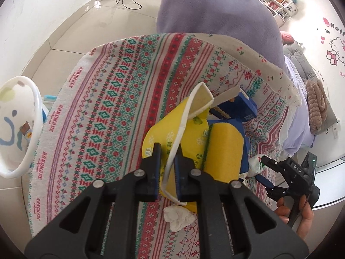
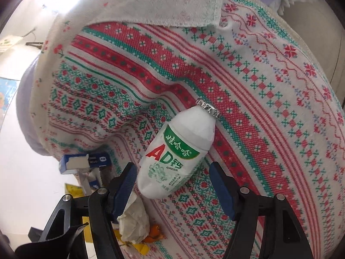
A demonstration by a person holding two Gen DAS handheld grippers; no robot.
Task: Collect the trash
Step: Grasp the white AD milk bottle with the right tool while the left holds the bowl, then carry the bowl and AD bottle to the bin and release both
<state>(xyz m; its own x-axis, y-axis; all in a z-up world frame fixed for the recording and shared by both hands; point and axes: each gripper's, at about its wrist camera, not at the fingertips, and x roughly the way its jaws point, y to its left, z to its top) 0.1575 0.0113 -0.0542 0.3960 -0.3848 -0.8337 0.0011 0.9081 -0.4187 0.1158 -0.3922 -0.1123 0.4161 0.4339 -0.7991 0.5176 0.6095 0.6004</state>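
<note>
The right gripper [image 2: 172, 185] is hanging with its jaws standing wide apart and empty over a small white drink bottle [image 2: 176, 151] that is lying on its side on the patterned tablecloth [image 2: 269, 82]. The bottle's long axis is running on a slant, with the crimped foil cap pointing up and to the right, away from the jaws, and the flat base sitting just ahead of the gap between the blue pads. This is the relation the coming move seems to depend on: the body is lying somewhat skewed to the jaws' closing line, so the pads would probably be meeting the base half of the bottle unless the wrist is rolling to square up first. The right hand is the nearer one to the bottle. Just beside the left pad a crumpled tissue [image 2: 133, 220] is lying, near enough that it may be getting caught in a closing grip, with a bit of orange scrap beyond it. The left gripper [image 1: 168, 168] is busy, its jaws clamped nearly together on the white edge of a bent yellow paper wrapper [image 1: 187, 138], so that piece of trash is sitting in its grip above the cloth. Around it a yellow sponge [image 1: 224, 151], a torn blue carton [image 1: 237, 108] and another tissue wad are lying, while a white bin [image 1: 17, 125] is standing off the cloth's left edge.
</note>
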